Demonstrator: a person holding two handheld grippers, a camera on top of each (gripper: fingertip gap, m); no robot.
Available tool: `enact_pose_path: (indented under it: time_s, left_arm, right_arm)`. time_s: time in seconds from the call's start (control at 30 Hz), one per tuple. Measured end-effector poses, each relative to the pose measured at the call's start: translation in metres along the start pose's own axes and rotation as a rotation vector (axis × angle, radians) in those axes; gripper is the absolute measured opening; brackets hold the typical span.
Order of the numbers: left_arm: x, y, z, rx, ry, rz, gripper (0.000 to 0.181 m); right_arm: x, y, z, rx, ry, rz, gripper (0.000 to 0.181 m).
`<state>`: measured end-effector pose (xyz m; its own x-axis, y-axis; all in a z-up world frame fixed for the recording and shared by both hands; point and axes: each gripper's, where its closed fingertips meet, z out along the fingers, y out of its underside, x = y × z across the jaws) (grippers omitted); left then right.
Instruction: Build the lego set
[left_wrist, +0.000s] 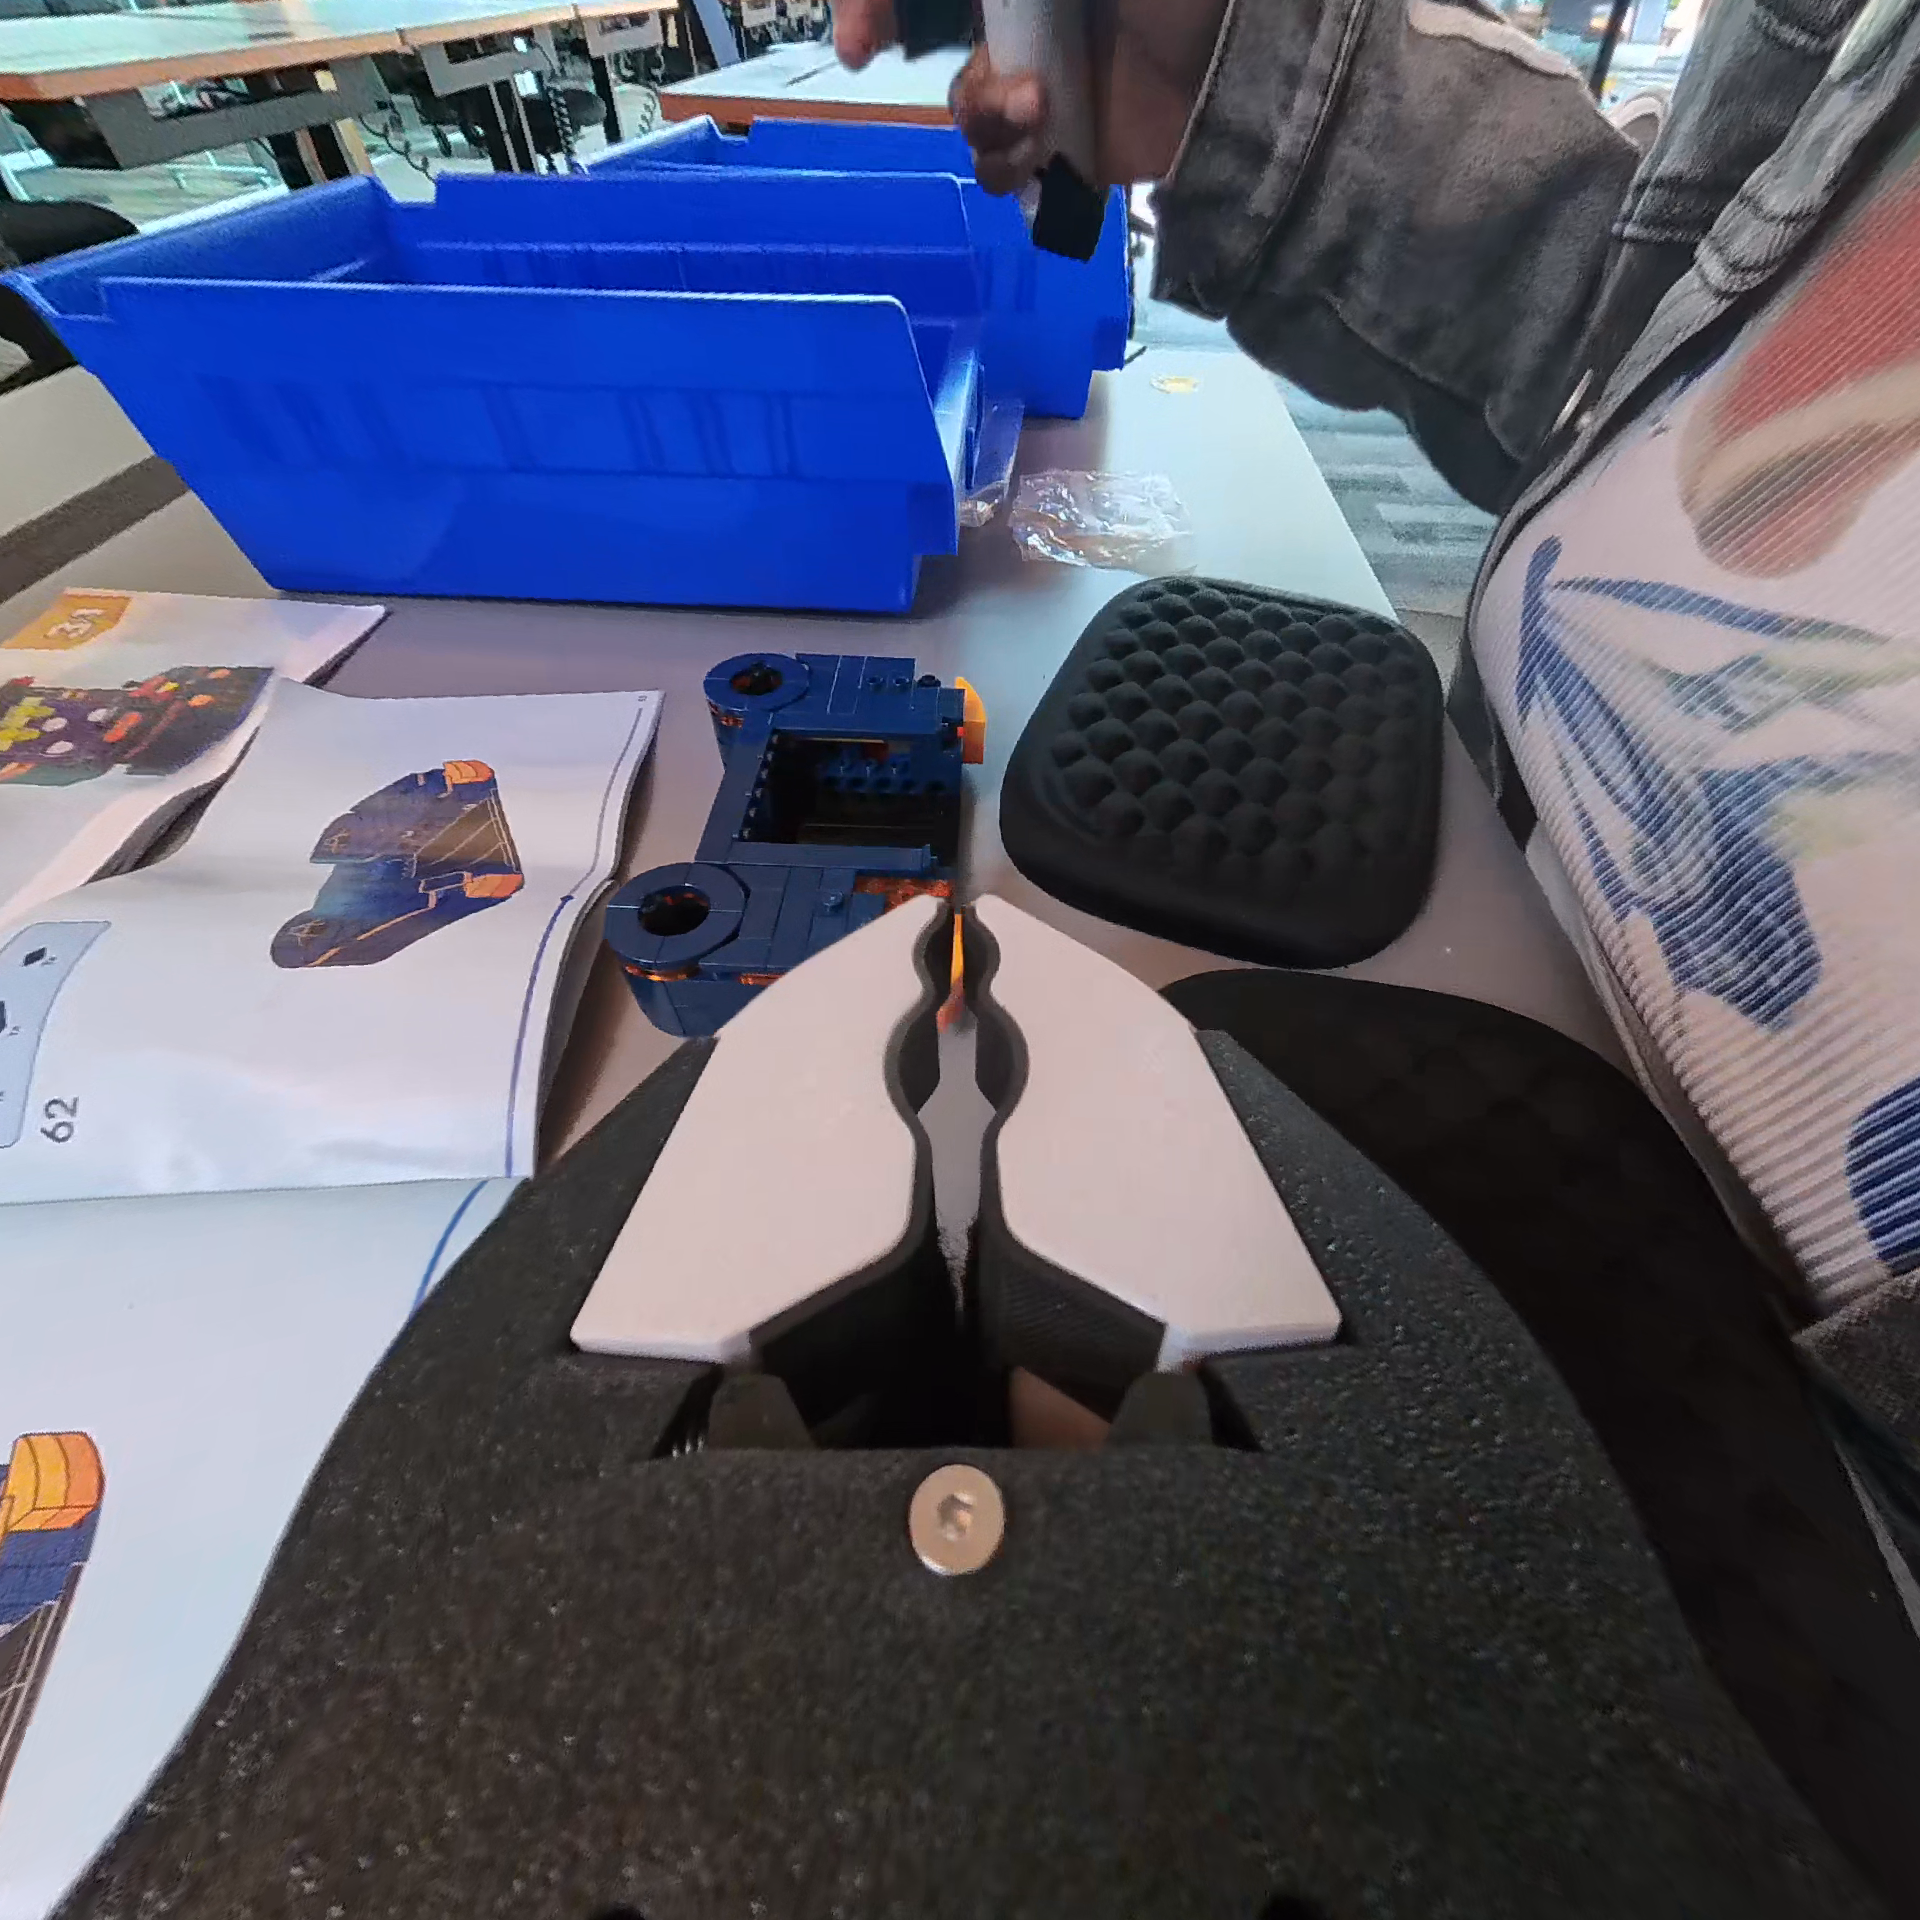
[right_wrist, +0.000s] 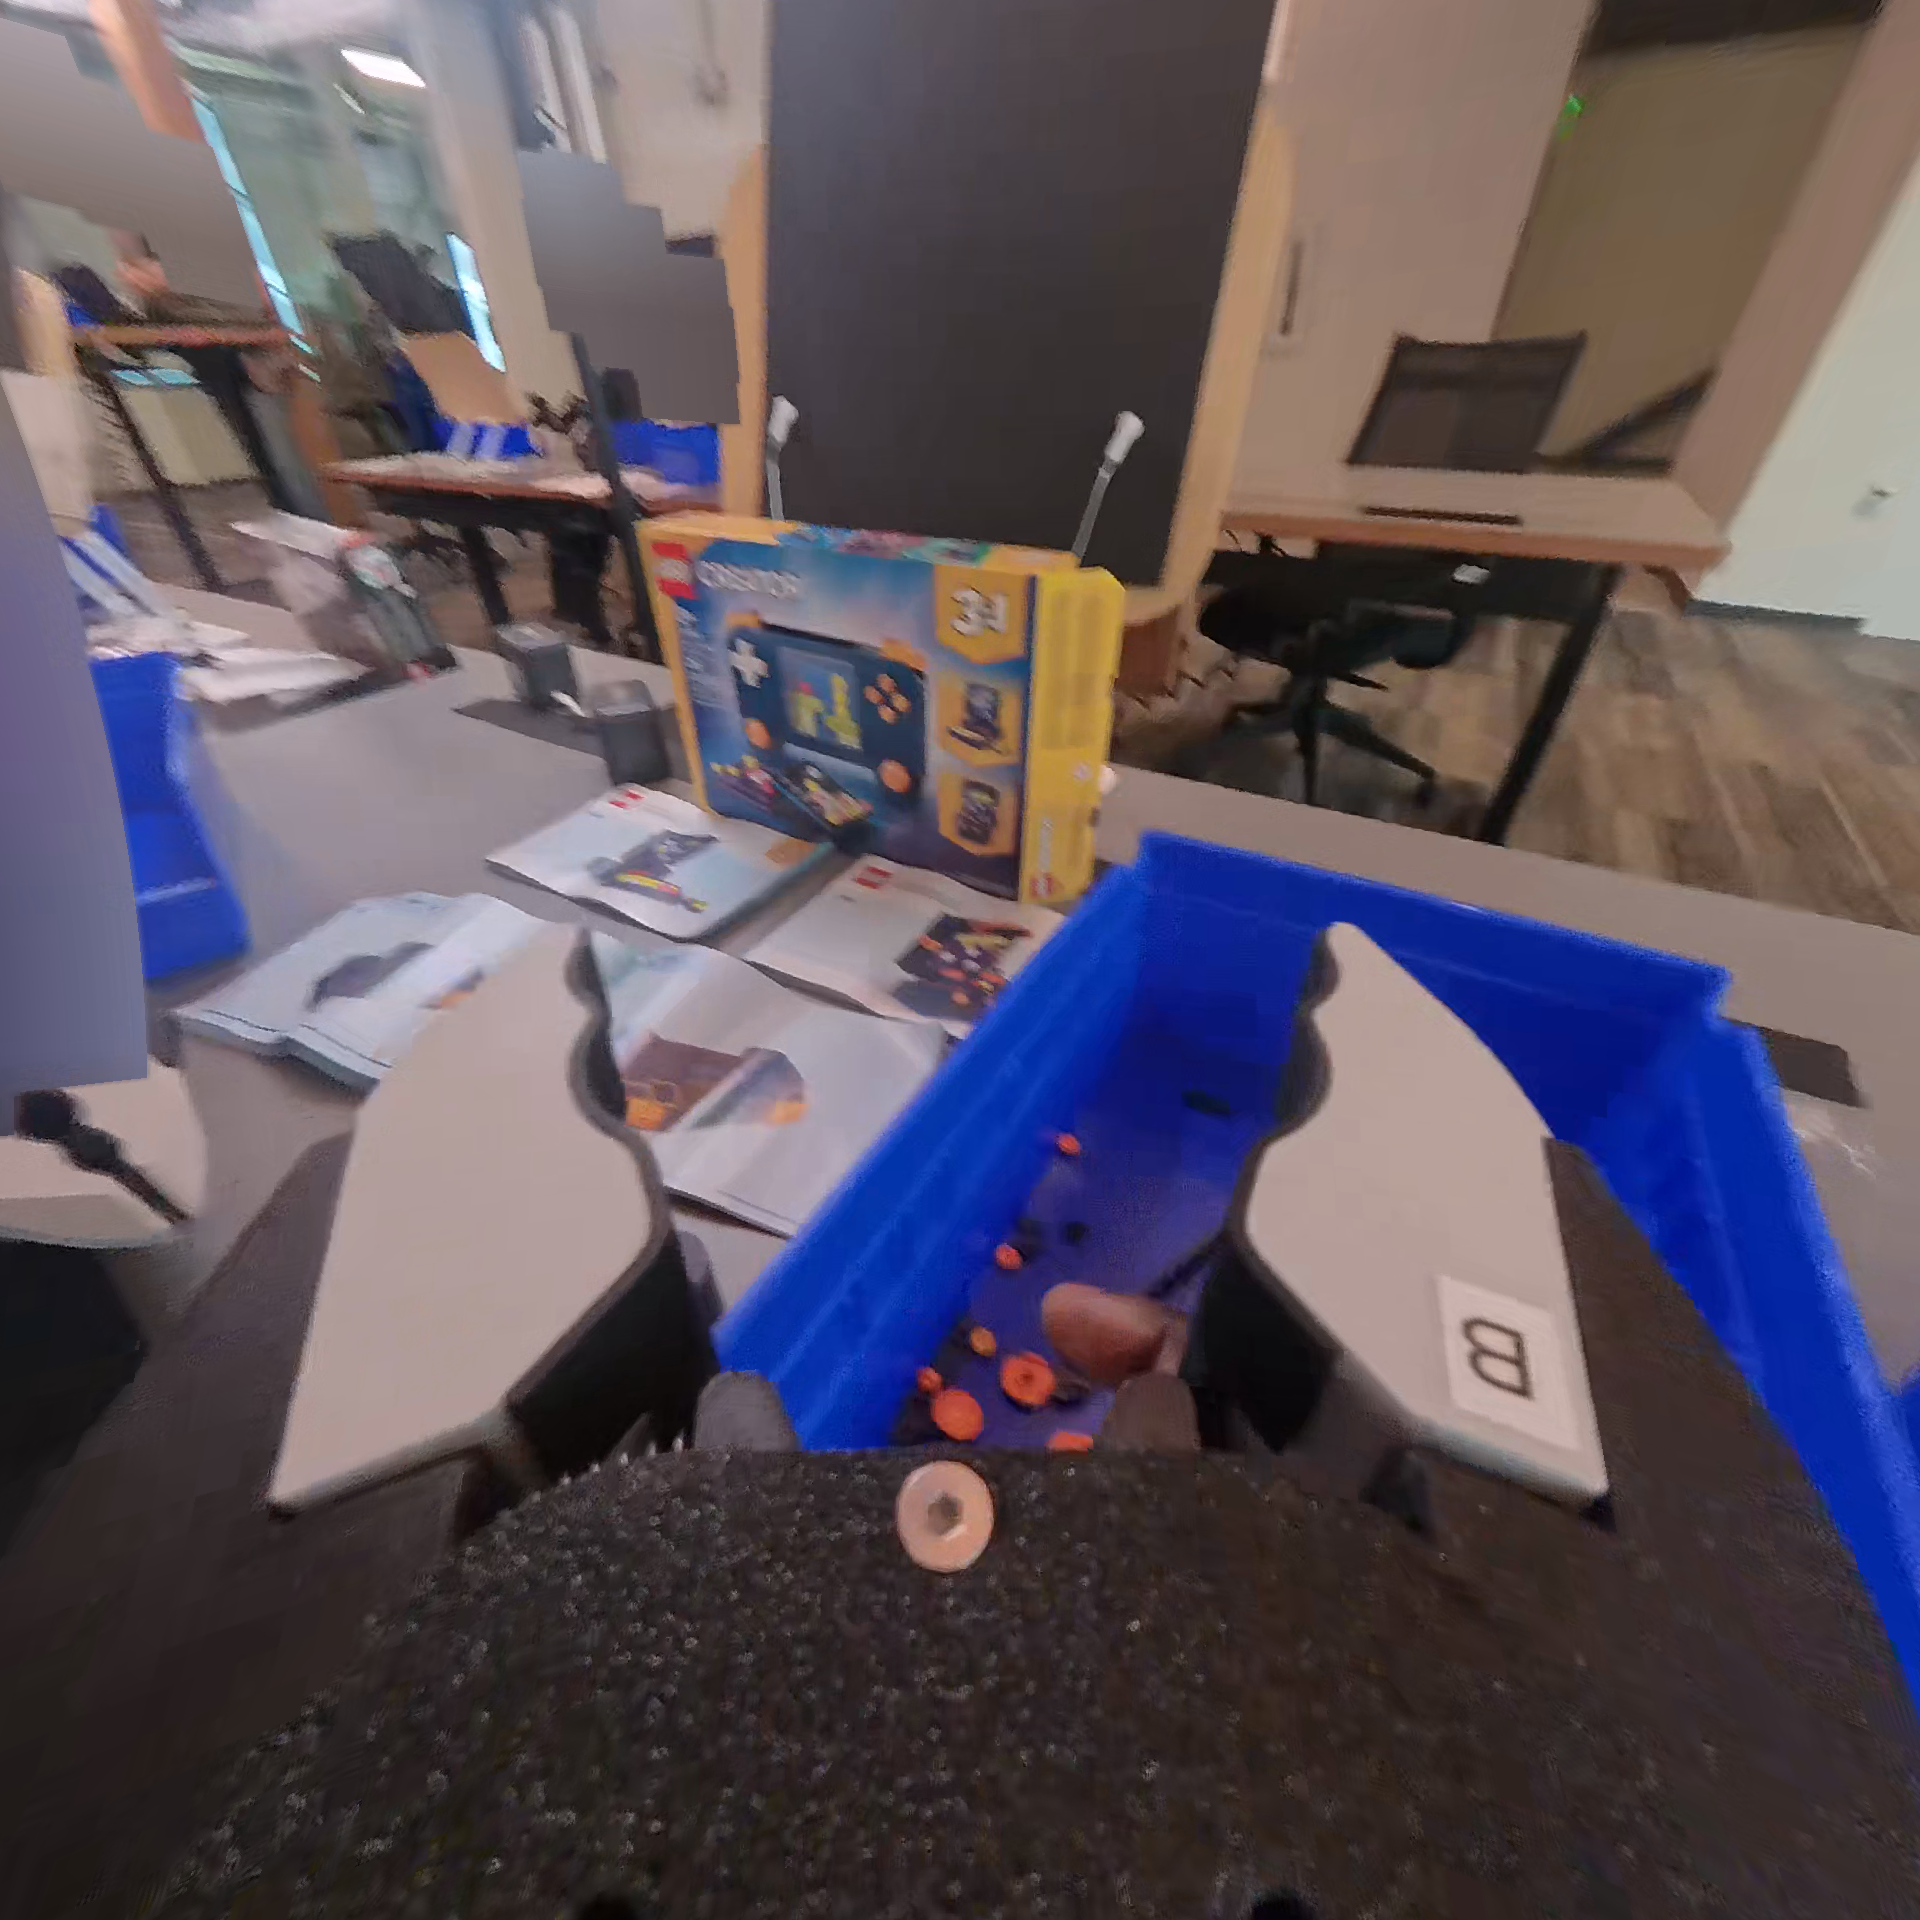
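In the left wrist view my left gripper (left_wrist: 956, 920) is shut on a small orange piece (left_wrist: 953, 971) that shows as a sliver between the fingertips. It hovers just in front of the dark blue lego build (left_wrist: 821, 821), which lies on the table with two round corner sockets and an orange tab. In the right wrist view my right gripper (right_wrist: 961, 940) is open and empty above a blue bin (right_wrist: 1455, 966). Several small orange and dark pieces (right_wrist: 997, 1371) lie on the bin floor. A brownish rounded thing (right_wrist: 1101, 1340) lies among them; I cannot tell what it is.
Open instruction booklets (left_wrist: 343, 914) lie left of the build, and a black dimpled pad (left_wrist: 1226, 769) lies right of it. Large blue bins (left_wrist: 520, 416) stand behind, with crumpled clear bags (left_wrist: 1101, 514) beside them. The person's torso (left_wrist: 1683, 727) fills the right. The lego box (right_wrist: 883, 717) stands behind more booklets (right_wrist: 758, 1081).
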<state>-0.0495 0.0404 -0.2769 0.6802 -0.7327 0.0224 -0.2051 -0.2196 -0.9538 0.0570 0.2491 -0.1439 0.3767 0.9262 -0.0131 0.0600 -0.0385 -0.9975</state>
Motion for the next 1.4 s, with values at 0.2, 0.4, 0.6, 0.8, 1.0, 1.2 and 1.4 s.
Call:
enact_pose_path:
  time_s: [0.2, 0.4, 0.6, 0.8, 1.0, 1.2, 1.4]
  left_arm:
    - [-0.003, -0.008, -0.007, 0.077, -0.013, -0.019, 0.011]
    - [-0.014, -0.053, -0.027, 0.383, -0.158, 0.055, 0.145]
    - [-0.017, -0.076, -0.052, 0.540, -0.260, 0.205, 0.136]
    - [-0.036, -0.076, -0.068, 0.578, -0.459, 0.286, 0.000]
    - [-0.058, -0.062, -0.068, 0.481, -0.639, 0.297, 0.000]
    - [-0.075, -0.052, -0.072, 0.385, -0.781, 0.340, 0.011]
    - [-0.082, -0.053, -0.072, 0.392, -0.848, 0.353, 0.071]
  right_arm:
    - [0.026, 0.009, -0.007, -0.042, 0.099, -0.073, 0.146]
    - [0.040, 0.000, -0.018, -0.028, 0.101, -0.034, 0.148]
    - [0.087, -0.017, -0.041, -0.030, 0.233, -0.083, 0.147]
    - [0.096, -0.003, -0.041, -0.266, 0.026, -0.201, 0.000]
    - [0.114, 0.016, -0.018, -0.516, -0.159, -0.269, 0.018]
    - [0.121, 0.021, -0.003, -0.593, -0.255, -0.355, 0.000]
    - [0.096, 0.045, -0.003, -0.686, -0.410, -0.398, 0.019]
